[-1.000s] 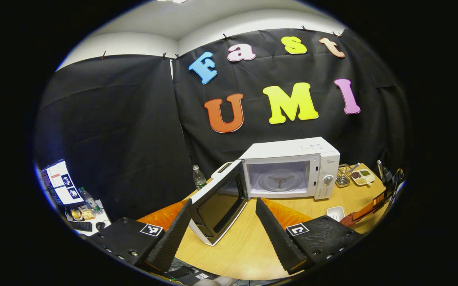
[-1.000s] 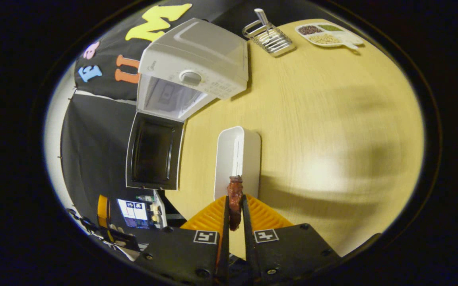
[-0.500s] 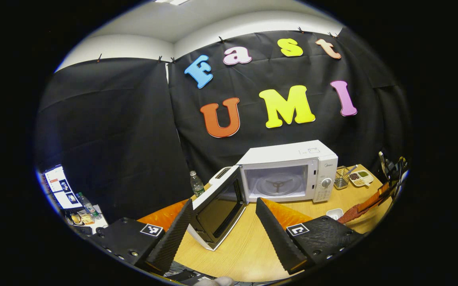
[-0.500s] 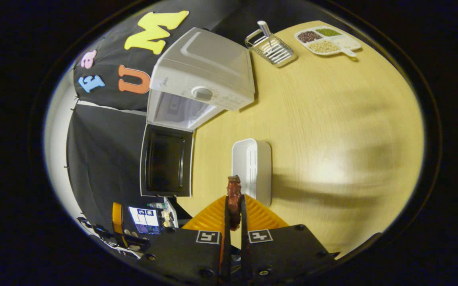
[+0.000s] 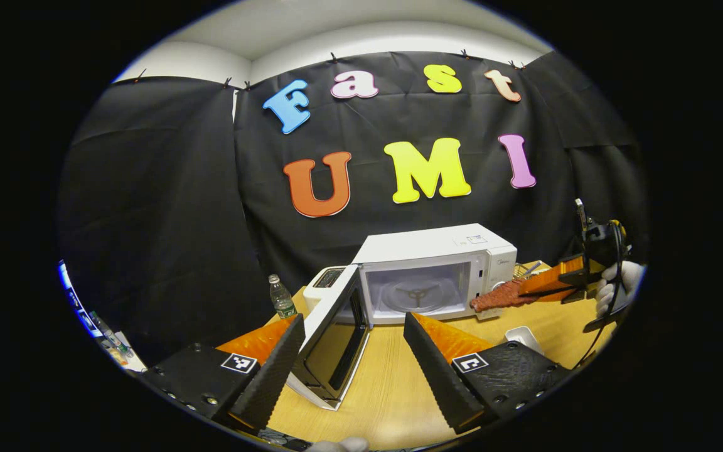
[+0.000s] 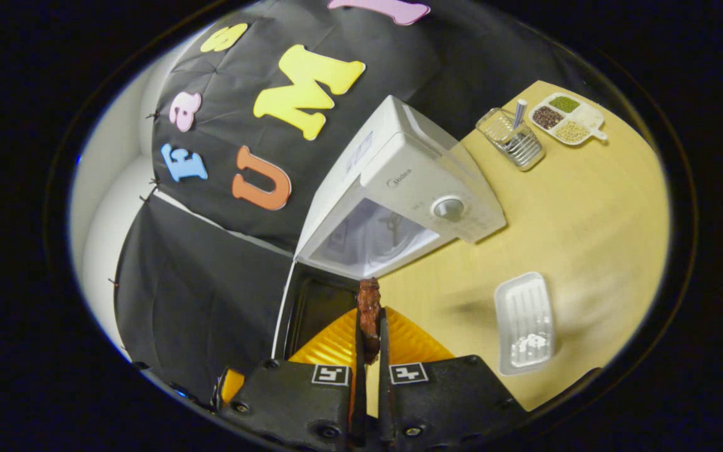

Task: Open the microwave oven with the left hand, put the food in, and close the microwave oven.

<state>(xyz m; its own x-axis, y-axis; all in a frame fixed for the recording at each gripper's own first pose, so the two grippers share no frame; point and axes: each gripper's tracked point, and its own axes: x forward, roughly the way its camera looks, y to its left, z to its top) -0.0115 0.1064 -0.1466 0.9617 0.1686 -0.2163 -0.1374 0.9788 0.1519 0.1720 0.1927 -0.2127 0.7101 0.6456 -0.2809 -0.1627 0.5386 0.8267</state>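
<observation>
**Food pinched, microwave open**

Jaws: right gripper pressed together on the food, a reddish-brown strip; left gripper spread wide, nothing betw. the fingers.

Food's long axis runs along the right fingers, free end poking out fwd. In left gripper view the food lies roughly level, tip aimed at the microwave, just in front of its control panel, above the table.

Microwave door swung open to its left; cavity holds a bare turntable. White tray on table w/ a few white crumbs at one end. Divided dish holds dark, green & pale grains. Wire basket holds a utensil. Brand mark on the microwave front: too small to read.
</observation>
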